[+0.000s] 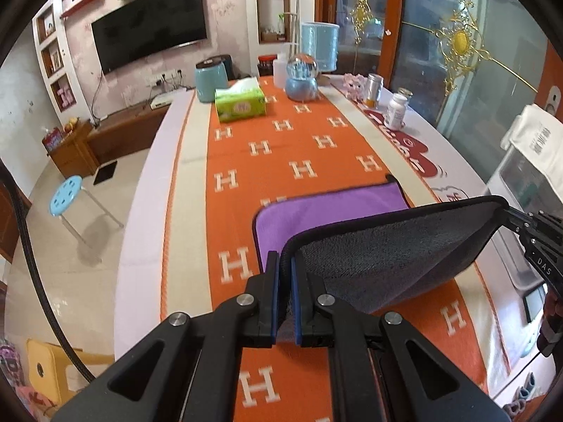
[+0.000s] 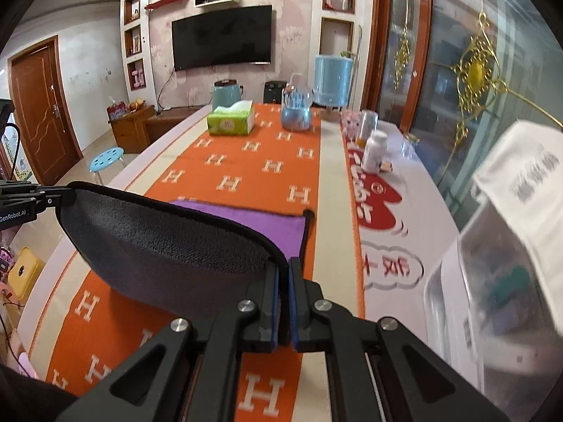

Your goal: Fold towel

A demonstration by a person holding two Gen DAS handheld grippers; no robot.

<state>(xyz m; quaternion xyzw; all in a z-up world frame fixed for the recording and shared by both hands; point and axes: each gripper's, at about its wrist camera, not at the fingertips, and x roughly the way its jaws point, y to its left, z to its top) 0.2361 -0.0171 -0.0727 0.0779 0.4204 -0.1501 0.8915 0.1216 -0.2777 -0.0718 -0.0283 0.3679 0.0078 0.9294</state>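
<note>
Beyond the towel (image 1: 380,246), a tissue box (image 1: 240,104), a snow globe (image 1: 302,78) and a white pill bottle (image 1: 397,110) stand at the far end of the orange runner (image 1: 306,147), well apart from it. The left gripper (image 1: 285,277) and the right gripper (image 2: 283,281) each pinch one near corner, jaws closed on the cloth, lifting the grey side above the runner while the purple far part lies flat. The raised cloth hides the middle of the towel.

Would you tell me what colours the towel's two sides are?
The towel is grey on the lifted side, purple on the other; the left wrist view shows it best.
</note>
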